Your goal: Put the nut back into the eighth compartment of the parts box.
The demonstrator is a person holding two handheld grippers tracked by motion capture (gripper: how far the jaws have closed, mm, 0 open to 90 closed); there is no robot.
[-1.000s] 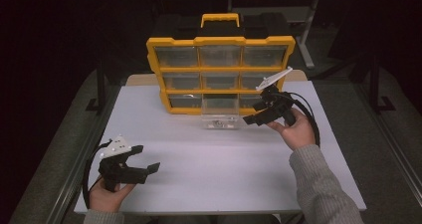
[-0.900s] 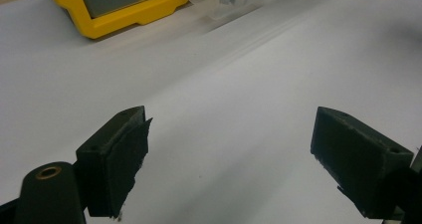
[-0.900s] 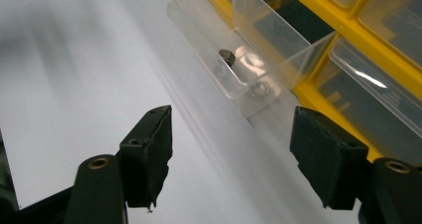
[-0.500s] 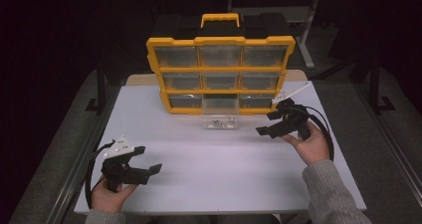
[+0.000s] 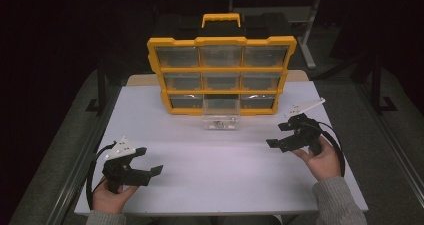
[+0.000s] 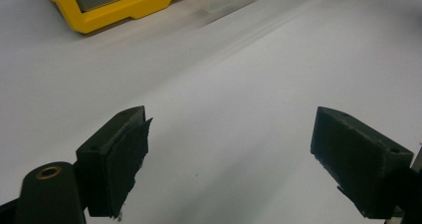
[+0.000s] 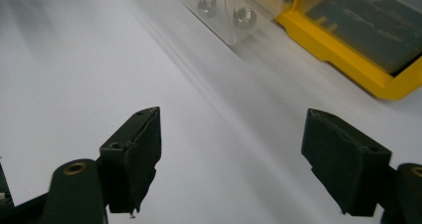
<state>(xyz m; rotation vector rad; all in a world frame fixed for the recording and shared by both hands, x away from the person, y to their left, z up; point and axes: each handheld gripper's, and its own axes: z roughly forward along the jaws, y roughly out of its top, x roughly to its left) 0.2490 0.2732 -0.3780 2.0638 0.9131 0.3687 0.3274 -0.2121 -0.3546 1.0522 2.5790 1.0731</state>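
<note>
A white table (image 5: 220,175) stands in a dark room, with a yellow organizer case (image 5: 221,75) upright at its far edge and a clear drawer (image 5: 220,121) pulled out in front of it, holding what look like metal nuts (image 7: 244,16). The right gripper (image 5: 281,136), right of that drawer and apart from it, has just been opening its jaws, nothing between them. The left gripper (image 5: 149,162), near the front-left corner, is spread wide and empty.

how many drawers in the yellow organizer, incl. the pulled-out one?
9: the organizer has three rows of three. Eight sit closed; the bottom-middle drawer is pulled out toward the table, holding nuts.
</note>
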